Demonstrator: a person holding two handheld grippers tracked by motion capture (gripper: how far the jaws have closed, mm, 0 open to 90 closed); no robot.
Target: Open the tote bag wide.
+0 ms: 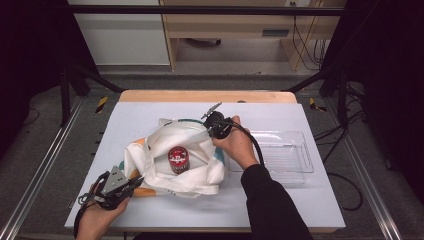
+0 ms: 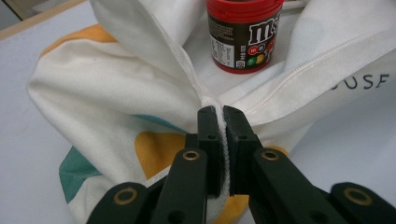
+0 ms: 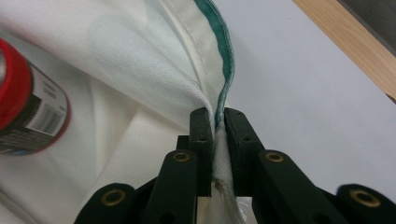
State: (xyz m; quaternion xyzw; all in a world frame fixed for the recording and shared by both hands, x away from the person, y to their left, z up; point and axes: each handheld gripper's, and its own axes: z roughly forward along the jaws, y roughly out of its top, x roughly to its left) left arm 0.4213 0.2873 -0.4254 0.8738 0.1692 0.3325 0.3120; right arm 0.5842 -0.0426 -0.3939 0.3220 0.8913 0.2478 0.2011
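Far left, near edge of the table: left gripper clamped on a pinch of the bag rim, cloth squeezed flat between the pads, jaws nearly meeting. Likely gripped there to anchor the near side so the mouth stays spread. Centre: white cloth bag with orange and teal patches, slumped open on the white tabletop, rim pulled two ways. Inside, standing upright on the bag's floor, a can with red lid and dark label, well apart from both grippers; close before the left gripper in its own view, off to the side in the right gripper view. Right of the can, at the far rim: right gripper shut on the teal-edged hem, fabric pressed between its pads, apparently lifting that side to hold the opening wide. Farther right, a clear tray just beside the bag, empty, perhaps waiting for the can.
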